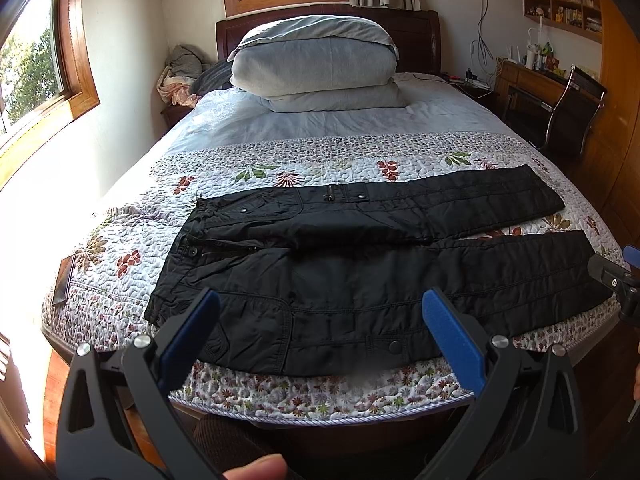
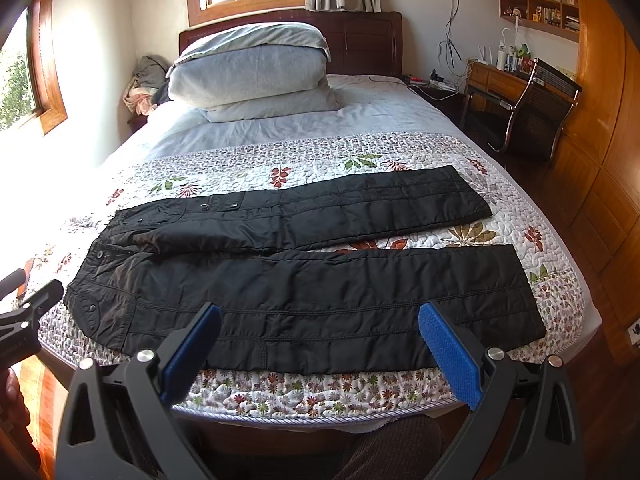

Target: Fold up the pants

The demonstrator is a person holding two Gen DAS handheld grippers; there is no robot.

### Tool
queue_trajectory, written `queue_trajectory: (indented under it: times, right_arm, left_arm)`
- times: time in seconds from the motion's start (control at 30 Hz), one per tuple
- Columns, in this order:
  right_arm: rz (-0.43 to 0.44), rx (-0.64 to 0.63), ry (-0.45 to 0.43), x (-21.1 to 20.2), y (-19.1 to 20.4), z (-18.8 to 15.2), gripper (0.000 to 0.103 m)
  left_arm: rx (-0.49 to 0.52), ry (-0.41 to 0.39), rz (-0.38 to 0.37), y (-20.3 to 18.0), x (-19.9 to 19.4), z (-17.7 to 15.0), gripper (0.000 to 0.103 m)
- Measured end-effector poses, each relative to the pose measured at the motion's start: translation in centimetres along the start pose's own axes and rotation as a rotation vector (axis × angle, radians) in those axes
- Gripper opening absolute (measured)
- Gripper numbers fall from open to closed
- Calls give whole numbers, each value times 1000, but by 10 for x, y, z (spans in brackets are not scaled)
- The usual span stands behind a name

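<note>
Your black padded pants (image 1: 360, 264) lie flat and unfolded across the foot of the bed on its white floral quilted bedspread (image 1: 280, 160), waistband to your left, the two legs running right and split apart, the near leg along the edge closest to you. Your left gripper (image 1: 320, 332) with blue-padded fingers hangs above that near edge, jaws spread wide and empty. Your right gripper (image 2: 320, 340) is likewise spread wide, holding nothing, above the near leg.
</note>
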State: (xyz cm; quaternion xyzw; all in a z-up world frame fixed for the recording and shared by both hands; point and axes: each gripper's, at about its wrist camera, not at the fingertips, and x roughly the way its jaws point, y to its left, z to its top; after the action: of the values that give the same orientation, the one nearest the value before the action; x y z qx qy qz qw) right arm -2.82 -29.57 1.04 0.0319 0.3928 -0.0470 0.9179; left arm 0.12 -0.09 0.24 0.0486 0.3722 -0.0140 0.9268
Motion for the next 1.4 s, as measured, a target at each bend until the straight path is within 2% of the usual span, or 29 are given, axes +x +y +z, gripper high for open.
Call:
queue_trajectory:
  times: [0.37,0.47,0.53,0.63,0.73,0.87,0.97,1.07,1.13,1.3,1.33,1.4]
  right_arm:
    - [-2,-8,-5,4,-2,3,100]
    - [5,-19,-16,9,-6,17,100]
    - [7,-36,-41,12,-14,36,100]
    - [18,-43,-63,26,-38,78,100]
    - [30,23,-29,53,-79,125,100]
    - [3,86,42,109,-134,179,100]
    - [33,124,125,167,-171,204,100]
    - [60,185,217,226,-207,216,100]
    - [35,204,256,259,-228,219,100]
    - [0,283,314,322,-274,221,100]
    - [-12,292,321,331,-280,221,100]
    - [-32,287,347,349,-288,220,100]
  left_arm:
    - [4,5,-6,0,7,4,101]
    - [10,10,-53,3,19,18,101]
    - [1,21,-122,12,34,35,101]
    - [-72,69,-172,40,72,69,101]
    - [-164,182,-207,79,130,104,101]
    - [-295,286,-141,138,202,132,101]
    - [-378,367,-102,180,253,141,101]
    - [-387,447,-25,217,302,147,101]
    - [-394,507,14,243,334,146,101]
    - [-504,657,71,310,407,129,101]
    - [-533,673,63,319,417,124,101]
    - [-583,710,-8,332,436,117,101]
